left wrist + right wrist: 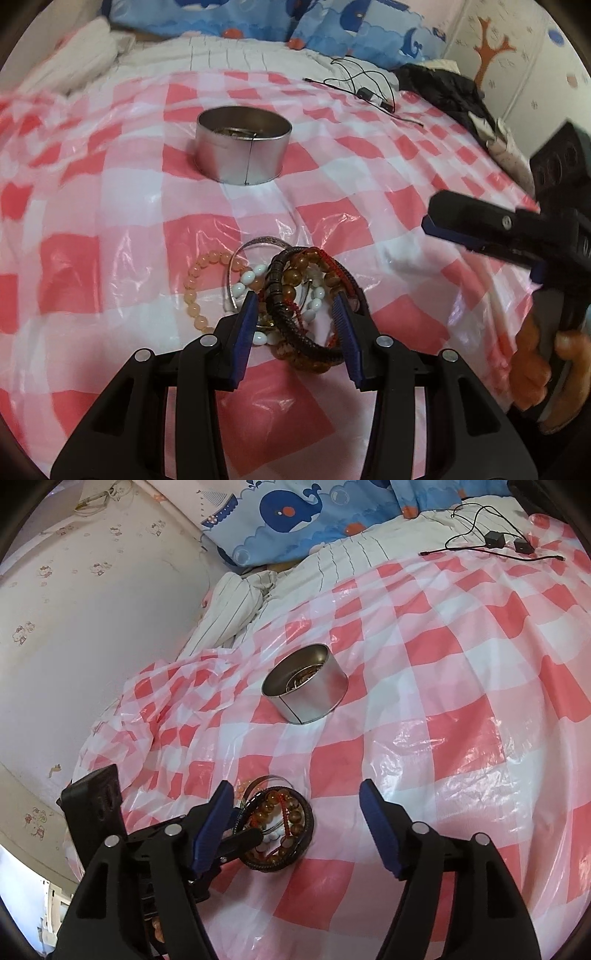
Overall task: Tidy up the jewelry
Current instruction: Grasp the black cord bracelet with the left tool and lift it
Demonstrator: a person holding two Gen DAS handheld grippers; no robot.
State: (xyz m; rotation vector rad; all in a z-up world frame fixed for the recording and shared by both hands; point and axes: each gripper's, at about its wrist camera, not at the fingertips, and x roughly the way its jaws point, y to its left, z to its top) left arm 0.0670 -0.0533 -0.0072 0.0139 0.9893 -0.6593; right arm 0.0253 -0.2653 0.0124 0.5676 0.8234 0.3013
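Presently: left gripper (297, 314) parted, straddling bracelet pile (291, 306), pads not pressing. Right gripper (297, 827) wide, empty, beside pile. Checked plastic sheet (129, 206) clear up to metal tin (243, 146); cables (369, 88) at far edge.

Both tools (295, 314) (295, 812) agape, angled down

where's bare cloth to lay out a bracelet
Free: the checked cloth right of the tin and right of the bracelet pile, and the strip between tin and pile. Crowded: the pile itself, straddled by the left gripper, and the cables at the far edge.
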